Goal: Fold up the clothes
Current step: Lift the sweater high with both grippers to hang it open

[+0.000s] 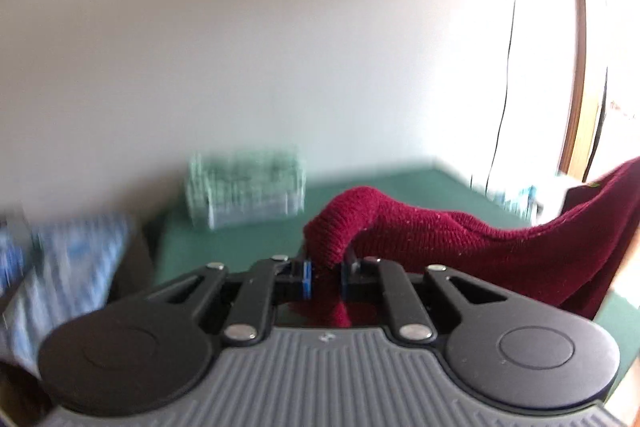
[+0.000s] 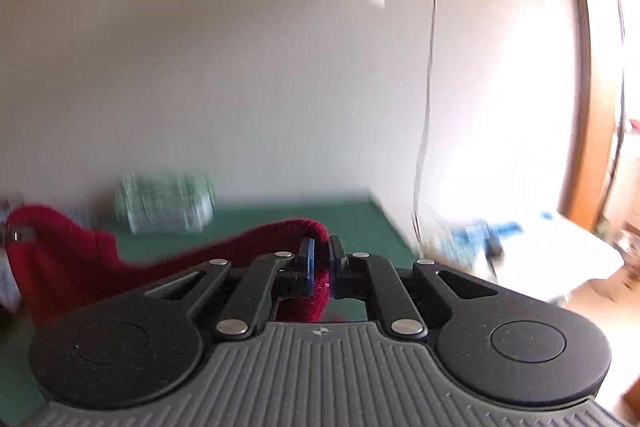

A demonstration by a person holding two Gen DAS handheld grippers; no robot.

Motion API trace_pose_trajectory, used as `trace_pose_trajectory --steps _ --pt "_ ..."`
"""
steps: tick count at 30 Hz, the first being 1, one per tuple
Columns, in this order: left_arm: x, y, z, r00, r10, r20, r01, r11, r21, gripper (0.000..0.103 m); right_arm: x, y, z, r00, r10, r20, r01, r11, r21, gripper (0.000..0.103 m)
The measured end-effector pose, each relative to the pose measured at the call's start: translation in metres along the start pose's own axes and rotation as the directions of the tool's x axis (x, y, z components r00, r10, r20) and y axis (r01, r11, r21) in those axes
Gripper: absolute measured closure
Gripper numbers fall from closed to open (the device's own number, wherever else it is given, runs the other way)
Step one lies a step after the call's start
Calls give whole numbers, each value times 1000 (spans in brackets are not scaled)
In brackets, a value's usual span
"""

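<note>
sweater [image 1: 460, 243]: dark red
table [image 1: 240, 247]: green
folded cloth [image 1: 246, 193]: green and white checks
wall [image 1: 240, 47]: white

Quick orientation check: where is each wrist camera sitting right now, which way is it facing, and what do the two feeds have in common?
Left wrist view: sits behind the left tool, faces forward over a green table surface toward a white wall; tool is shut on a dark red knitted garment.
Right wrist view: sits behind the right tool, faces the same wall; tool is shut on the garment, which trails left.
Shared: garment, green surface, a blurred green-and-white checked folded cloth, wall, bright doorway at right. No hand or sleeve shows.
</note>
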State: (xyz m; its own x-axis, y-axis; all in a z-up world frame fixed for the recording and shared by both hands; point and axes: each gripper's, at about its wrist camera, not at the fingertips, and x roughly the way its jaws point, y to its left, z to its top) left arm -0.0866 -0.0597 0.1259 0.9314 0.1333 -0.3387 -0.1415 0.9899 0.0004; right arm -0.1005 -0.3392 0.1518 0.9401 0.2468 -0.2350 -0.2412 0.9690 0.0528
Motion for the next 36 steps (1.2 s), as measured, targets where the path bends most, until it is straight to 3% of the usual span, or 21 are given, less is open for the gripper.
trace_pose_trajectory --steps 4,7,9,11,15,18,24,30,33,36 --pt "-47 1 74 981 33 190 -37 999 17 92 -5 -6 71 988 73 139 -85 993 82 98" --pt "-92 -4 122 936 91 340 -112 993 41 92 -18 -6 120 964 121 239 -141 987 71 98" --pt "-112 -10 145 906 140 399 -174 983 51 92 -24 -1 144 952 136 275 -146 989 16 98" --pt "-123 -16 168 885 190 425 -231 972 45 92 -28 3 168 949 147 279 -141 989 -42 98" --pt "-129 -29 197 859 296 418 -326 945 2 92 -32 -6 202 932 226 283 -218 974 -57 98" --pt "-140 -44 203 832 361 421 -391 920 -16 92 -33 -12 213 922 277 270 -263 961 -88 98" --pt "-185 -80 189 779 425 462 -462 886 -37 92 -55 -33 218 883 337 326 -331 941 -77 98" --pt "-204 -103 190 757 449 474 -472 878 -78 91 -73 -53 223 840 389 377 -393 917 -71 98" --pt "-183 -107 198 757 459 465 -495 867 -50 91 -30 -44 213 872 356 336 -353 933 -72 98" --pt "-141 -99 201 775 471 422 -509 860 -25 87 14 -35 204 900 321 295 -313 947 -75 97"
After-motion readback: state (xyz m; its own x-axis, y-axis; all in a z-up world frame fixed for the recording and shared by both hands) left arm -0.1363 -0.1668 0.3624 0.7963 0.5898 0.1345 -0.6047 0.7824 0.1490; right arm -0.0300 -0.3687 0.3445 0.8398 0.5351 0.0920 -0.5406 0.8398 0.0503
